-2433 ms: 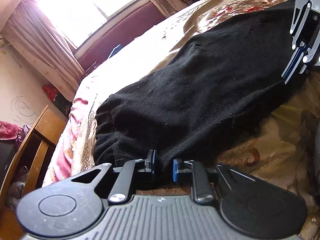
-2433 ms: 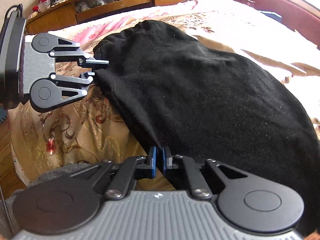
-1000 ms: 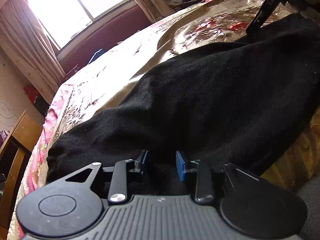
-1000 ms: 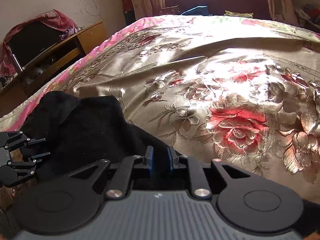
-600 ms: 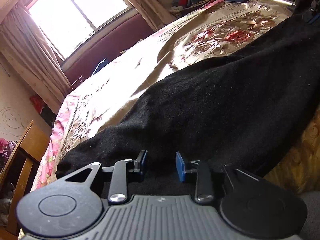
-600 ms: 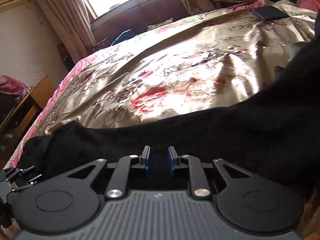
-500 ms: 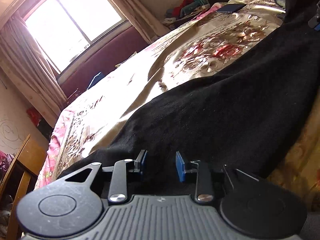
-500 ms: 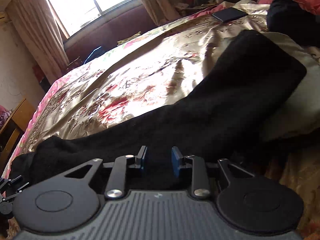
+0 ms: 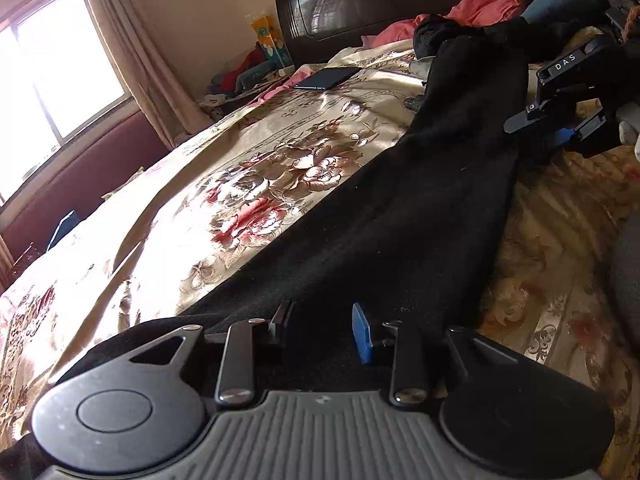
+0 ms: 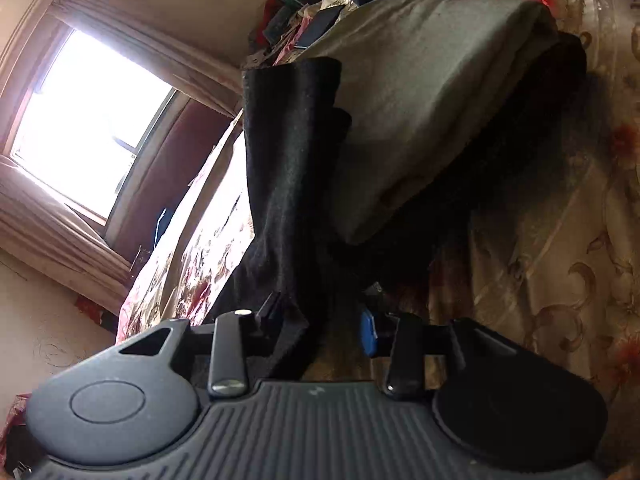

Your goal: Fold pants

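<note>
Stretched long across the bedspread [image 9: 248, 184] now, the pants [image 9: 400, 216] — our left gripper [image 9: 322, 326] pinches them, right gripper [image 10: 318, 322] opening, cloth slack between.

**Jaws parting over black pants**

Right gripper [image 10: 322, 322] opening, black pants [image 10: 288, 184] hanging between the fingers, seemingly brushing the left one. Beyond, a grey-green pillow [image 10: 432, 92] on the floral bedspread [image 10: 560, 264]; bright window [image 10: 80, 128] at left.

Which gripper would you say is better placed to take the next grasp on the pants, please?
Probably the left gripper: the black pants lie flat between its fingers. The right gripper is opening, rolled sideways, with only a cloth edge between its fingers.
</note>
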A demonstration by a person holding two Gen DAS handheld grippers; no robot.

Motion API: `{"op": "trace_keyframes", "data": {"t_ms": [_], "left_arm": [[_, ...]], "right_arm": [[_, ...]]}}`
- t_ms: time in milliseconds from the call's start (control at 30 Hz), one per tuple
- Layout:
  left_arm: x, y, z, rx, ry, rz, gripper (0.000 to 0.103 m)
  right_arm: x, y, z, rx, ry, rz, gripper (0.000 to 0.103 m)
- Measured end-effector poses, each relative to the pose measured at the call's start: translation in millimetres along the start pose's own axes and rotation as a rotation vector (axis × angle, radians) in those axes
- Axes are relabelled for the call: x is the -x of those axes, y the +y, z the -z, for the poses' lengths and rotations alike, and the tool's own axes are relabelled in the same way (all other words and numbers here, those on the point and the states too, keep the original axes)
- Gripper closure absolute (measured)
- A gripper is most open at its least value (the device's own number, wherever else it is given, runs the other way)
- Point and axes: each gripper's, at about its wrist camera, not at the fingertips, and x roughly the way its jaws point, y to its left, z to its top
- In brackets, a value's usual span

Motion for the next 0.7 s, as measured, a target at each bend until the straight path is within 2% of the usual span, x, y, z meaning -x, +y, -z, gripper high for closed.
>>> {"op": "trace_keyframes", "data": {"t_ms": [100,167,300,367,433,500,600,667,700], "left_arm": [[-5,-7,-1,-0.009,0.024,0.008,0.057],[-4,-11,1,-0.013,0.035,0.009,0.057],[-9,-14,2,-0.001,0.051,0.011,0.057],[-10,-17,1,-0.005,0.052,0.013,0.057],[-11,-19,1,-0.013,0.052,0.017,0.057],[-11,-21,1,-0.016,0.049,0.020,0.057],[-14,-23,-1,-0.018,0.047,0.026,0.057],[-12,-25,-3,-0.037,0.040,0.021,0.057],[-11,-25,-2,-0.041,0.036,0.022,0.056]], "right_arm": [[-24,7,-2,0.019,0.038,-0.054,0.062],[-37,13,-4,0.065,0.037,-0.054,0.062],[-54,-1,-14,-0.027,0.029,-0.093,0.062],[-53,4,-16,-0.024,0.018,-0.147,0.061],[-47,11,-16,0.008,-0.011,-0.212,0.057],[-47,7,-13,-0.008,-0.044,-0.219,0.056],[-62,2,-11,-0.083,0.040,-0.167,0.056],[-49,17,-5,-0.053,0.056,-0.235,0.056],[-37,33,0,0.029,0.044,-0.258,0.056]]}}
